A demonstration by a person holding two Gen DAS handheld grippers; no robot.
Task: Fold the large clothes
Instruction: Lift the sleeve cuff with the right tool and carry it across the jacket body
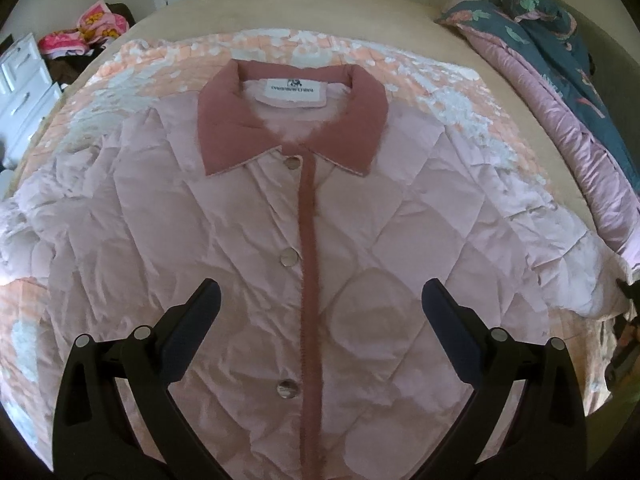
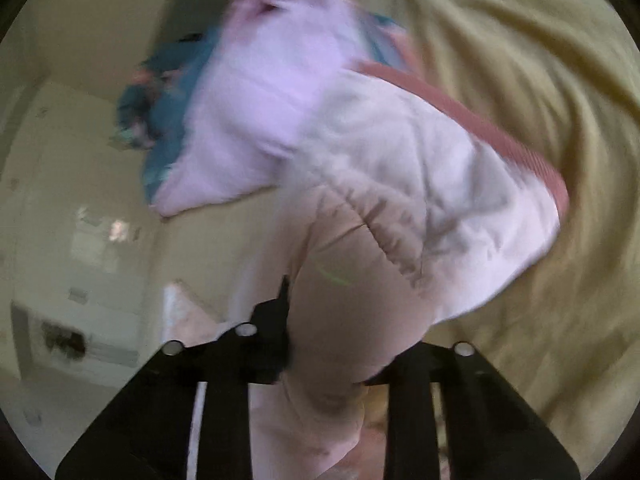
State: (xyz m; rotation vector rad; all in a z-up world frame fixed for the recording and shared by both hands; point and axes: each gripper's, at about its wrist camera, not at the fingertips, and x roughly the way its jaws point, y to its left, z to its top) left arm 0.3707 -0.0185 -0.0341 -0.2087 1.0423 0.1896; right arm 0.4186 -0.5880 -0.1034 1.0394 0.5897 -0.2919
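A pale pink quilted jacket [image 1: 224,216] lies flat and buttoned on the bed, with its dusty-rose collar [image 1: 296,120] at the far end and sleeves spread to both sides. My left gripper [image 1: 320,294] hovers open over the lower front, its fingers either side of the rose placket [image 1: 308,240]. The right wrist view is blurred. There my right gripper [image 2: 328,344] is shut on the jacket's sleeve [image 2: 400,184], and the fabric bunches up over the jaws and hides the right fingertip. The sleeve's rose trim [image 2: 480,128] runs along its far edge.
A peach and white blanket [image 1: 280,44] lies under the jacket on a beige sheet [image 1: 280,8]. A teal floral quilt [image 1: 560,60] is heaped at the right. White drawers [image 1: 24,80] and a pile of pink cloth [image 1: 88,32] stand beyond the bed's left edge.
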